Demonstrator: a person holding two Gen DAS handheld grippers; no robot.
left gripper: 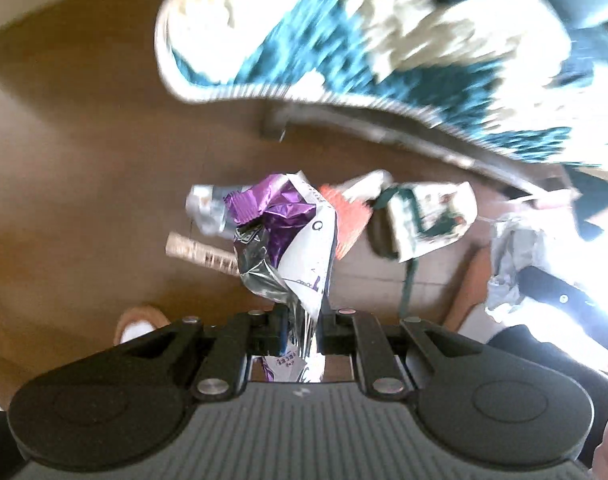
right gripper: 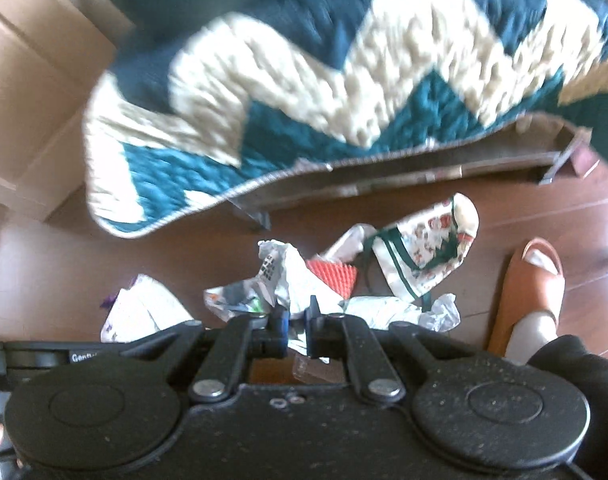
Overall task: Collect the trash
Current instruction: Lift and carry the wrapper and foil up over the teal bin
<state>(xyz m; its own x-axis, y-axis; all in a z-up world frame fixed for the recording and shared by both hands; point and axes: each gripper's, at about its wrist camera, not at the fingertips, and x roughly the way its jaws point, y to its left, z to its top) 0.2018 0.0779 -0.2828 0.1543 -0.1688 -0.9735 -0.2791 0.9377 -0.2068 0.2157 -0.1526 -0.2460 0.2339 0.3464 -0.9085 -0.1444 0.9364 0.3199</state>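
Observation:
My left gripper (left gripper: 302, 320) is shut on a crumpled purple, silver and white foil wrapper (left gripper: 288, 236) and holds it above the brown wood floor. My right gripper (right gripper: 296, 326) is shut on a crumpled white printed wrapper (right gripper: 282, 280) over the trash pile. The same purple and white wrapper shows at the left in the right wrist view (right gripper: 138, 308). On the floor lie an orange ribbed piece (right gripper: 333, 276), a floral cloth bag with green trim (right gripper: 423, 252), a silver wrapper (left gripper: 204, 208) and crumpled white plastic (right gripper: 399, 310).
A teal and cream quilt (right gripper: 343, 80) hangs over a bed frame (right gripper: 423, 168) behind the pile. A foot in a tan sandal (right gripper: 531, 284) stands at the right. A cardboard box (right gripper: 36, 80) sits far left. A paper strip (left gripper: 200, 252) lies on the floor.

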